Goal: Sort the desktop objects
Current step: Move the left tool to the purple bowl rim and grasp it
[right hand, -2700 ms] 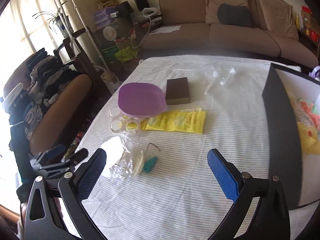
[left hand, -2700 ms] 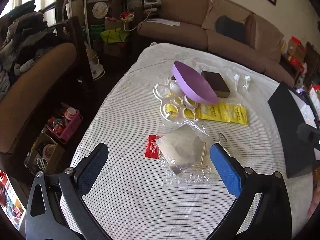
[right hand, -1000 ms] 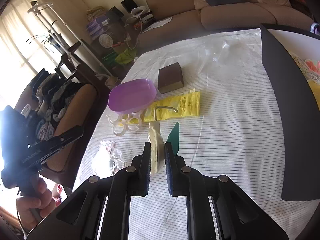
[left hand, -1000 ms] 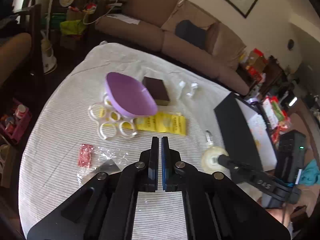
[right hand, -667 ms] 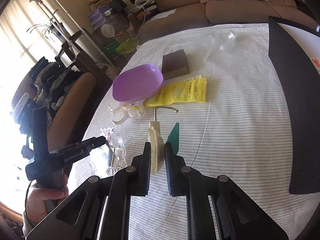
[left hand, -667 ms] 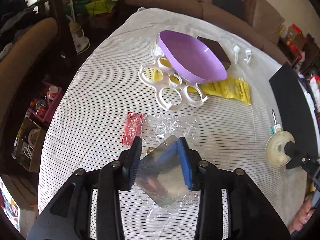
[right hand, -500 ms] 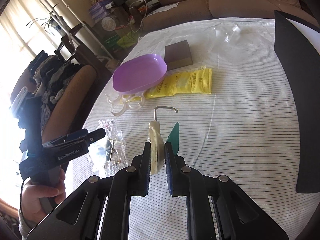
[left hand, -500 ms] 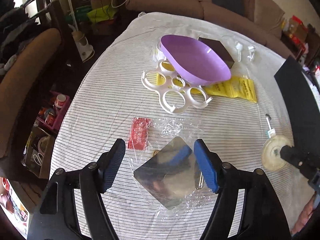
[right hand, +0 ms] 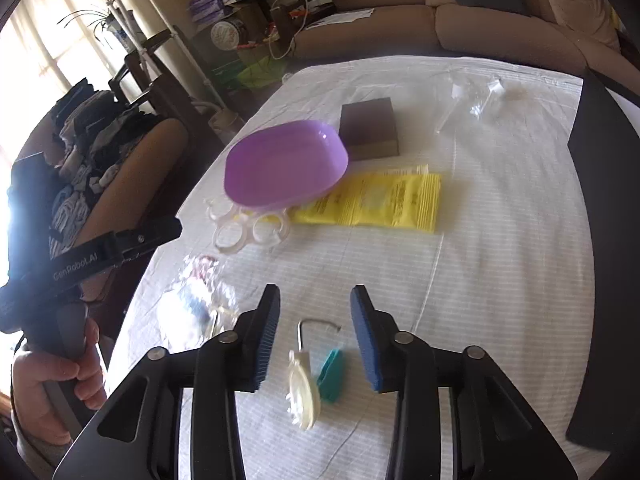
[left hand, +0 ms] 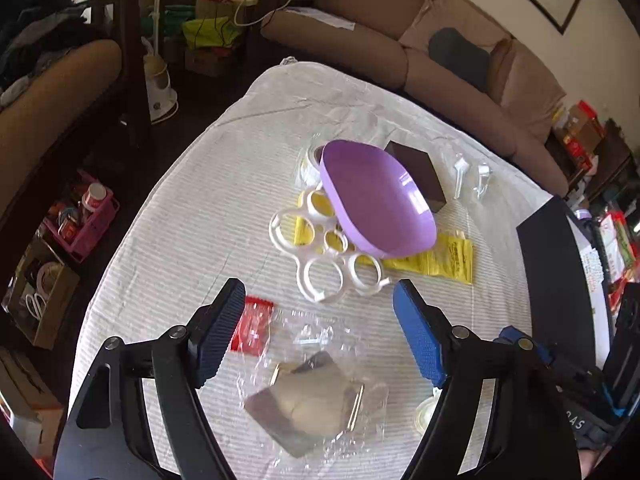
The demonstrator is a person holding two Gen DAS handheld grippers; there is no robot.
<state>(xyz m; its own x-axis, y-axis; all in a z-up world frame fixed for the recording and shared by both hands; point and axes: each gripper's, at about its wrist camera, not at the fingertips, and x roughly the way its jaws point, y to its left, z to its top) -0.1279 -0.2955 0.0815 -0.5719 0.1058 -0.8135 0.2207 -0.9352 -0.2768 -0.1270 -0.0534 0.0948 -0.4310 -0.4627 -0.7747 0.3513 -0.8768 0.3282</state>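
Observation:
My left gripper [left hand: 320, 332] is open above a clear plastic packet with a shiny square mirror [left hand: 316, 404] lying on the striped tablecloth, beside a small red sachet [left hand: 252, 328]. My right gripper [right hand: 314, 340] is open; a cream disc with a metal hook and a teal tag [right hand: 306, 384] lies on the cloth between its fingers, no longer gripped. Farther off sit a purple bowl [left hand: 376, 200], a white ring holder [left hand: 324, 256], a yellow packet [right hand: 376, 200] and a brown box [right hand: 370, 128].
A black box wall [right hand: 608, 240] stands at the right edge of the table. Clear plastic clips [right hand: 476, 100] lie at the far side. A sofa [left hand: 420, 52] and cluttered shelves lie beyond; the table's left edge drops to chairs [left hand: 48, 92].
Both grippers have opened. The left one let go of the mirror packet, which lies on the cloth. The right one released the cream disc, now on the table.

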